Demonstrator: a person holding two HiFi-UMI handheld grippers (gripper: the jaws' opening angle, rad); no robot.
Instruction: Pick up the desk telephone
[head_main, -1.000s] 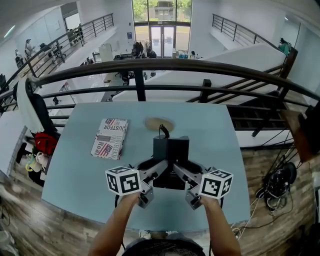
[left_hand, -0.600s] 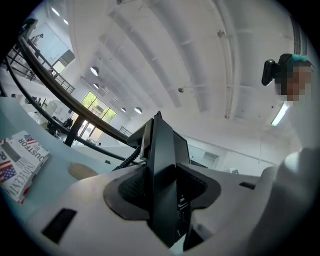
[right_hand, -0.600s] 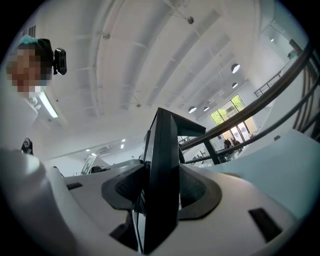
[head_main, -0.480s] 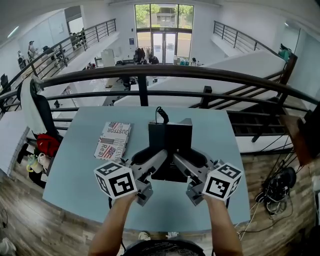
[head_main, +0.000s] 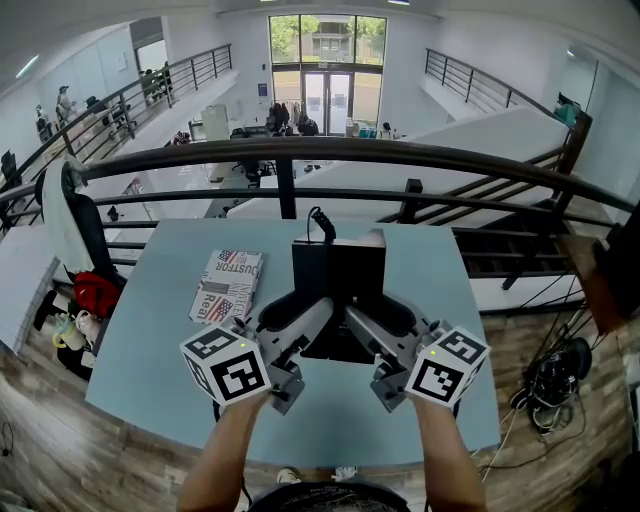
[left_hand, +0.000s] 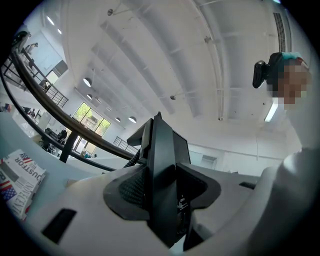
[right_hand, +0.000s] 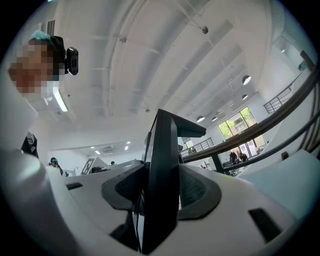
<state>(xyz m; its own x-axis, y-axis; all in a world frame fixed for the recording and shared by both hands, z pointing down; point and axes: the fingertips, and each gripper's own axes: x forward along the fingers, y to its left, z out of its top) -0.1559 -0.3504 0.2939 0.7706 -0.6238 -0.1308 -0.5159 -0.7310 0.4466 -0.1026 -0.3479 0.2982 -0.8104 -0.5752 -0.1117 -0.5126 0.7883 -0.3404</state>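
Note:
The black desk telephone (head_main: 338, 285) hangs in the air above the light blue table (head_main: 160, 340), tilted up toward me, its coiled cord at the top. My left gripper (head_main: 312, 318) is shut on the phone's left edge, and my right gripper (head_main: 362, 322) is shut on its right edge. In the left gripper view the dark pads (left_hand: 131, 190) press both faces of the phone's thin black edge (left_hand: 162, 180). The right gripper view shows the same clamp on the black edge (right_hand: 161, 185) by its pads (right_hand: 197, 192).
A newspaper (head_main: 228, 284) lies on the table left of the phone. A dark metal railing (head_main: 300, 160) runs along the table's far side, with an open atrium beyond. A chair with a red bag (head_main: 90, 290) stands left of the table; cables (head_main: 555, 375) lie on the floor at right.
Both grippers have risen together with the telephone clamped between them. The phone has left the table and tilted more upright, uncovering the spot where it stood.

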